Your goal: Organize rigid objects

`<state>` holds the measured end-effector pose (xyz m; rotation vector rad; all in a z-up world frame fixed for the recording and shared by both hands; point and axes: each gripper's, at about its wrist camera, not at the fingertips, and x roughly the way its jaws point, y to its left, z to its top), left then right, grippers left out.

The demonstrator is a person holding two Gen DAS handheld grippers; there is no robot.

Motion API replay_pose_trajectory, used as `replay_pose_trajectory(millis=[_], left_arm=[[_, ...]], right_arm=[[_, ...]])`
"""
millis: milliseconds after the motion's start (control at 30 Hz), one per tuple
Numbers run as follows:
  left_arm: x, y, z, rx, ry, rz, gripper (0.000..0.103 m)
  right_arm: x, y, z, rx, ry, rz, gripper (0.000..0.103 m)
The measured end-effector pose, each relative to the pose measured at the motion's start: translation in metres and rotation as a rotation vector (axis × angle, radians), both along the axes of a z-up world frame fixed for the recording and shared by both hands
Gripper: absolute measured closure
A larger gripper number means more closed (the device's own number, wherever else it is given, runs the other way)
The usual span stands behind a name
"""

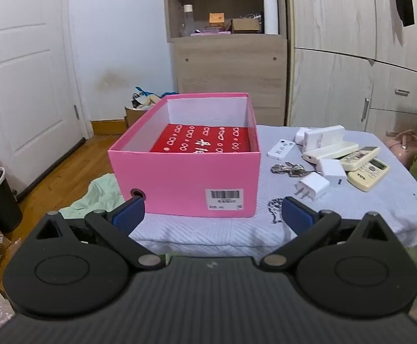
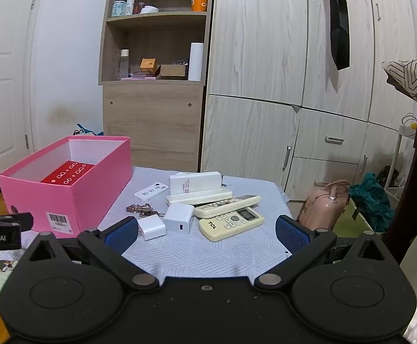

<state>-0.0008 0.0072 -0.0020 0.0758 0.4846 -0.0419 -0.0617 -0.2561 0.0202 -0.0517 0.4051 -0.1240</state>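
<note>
Both our claws hang wide open and empty, and the right claw (image 2: 207,233) is nearer the chargers (image 2: 165,222) and remotes (image 2: 231,222) lying crosswise on the bench (image 2: 208,255), right of the pink box (image 2: 73,189) facing the left claw (image 1: 212,215).

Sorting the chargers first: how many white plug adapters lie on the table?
2, side by side near the table's front edge: the pronged adapter beside the keys, and the USB adapter touching the TCL remote. Others may hide under the pile.
</note>
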Motion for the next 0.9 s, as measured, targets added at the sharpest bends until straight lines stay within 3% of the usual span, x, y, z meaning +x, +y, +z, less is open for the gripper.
replay_pose_trajectory(millis=[300,600,900], left_arm=[[-0.009,-0.003,-0.001,0.003,-0.087,0.034,0.0],[-0.002,0.003,-0.004,-0.061,-0.02,0.004,0.0],[0.001,0.001,-0.009,-0.067,0.009,-0.006,0.0]], right_arm=[[-0.001,-0.002,-0.001,0.017,0.004,-0.006,0.0],[0.001,0.002,-0.004,0.007,0.003,-0.006,0.0],[0.0,0.005,-0.005,-0.004,0.001,-0.002,0.0]])
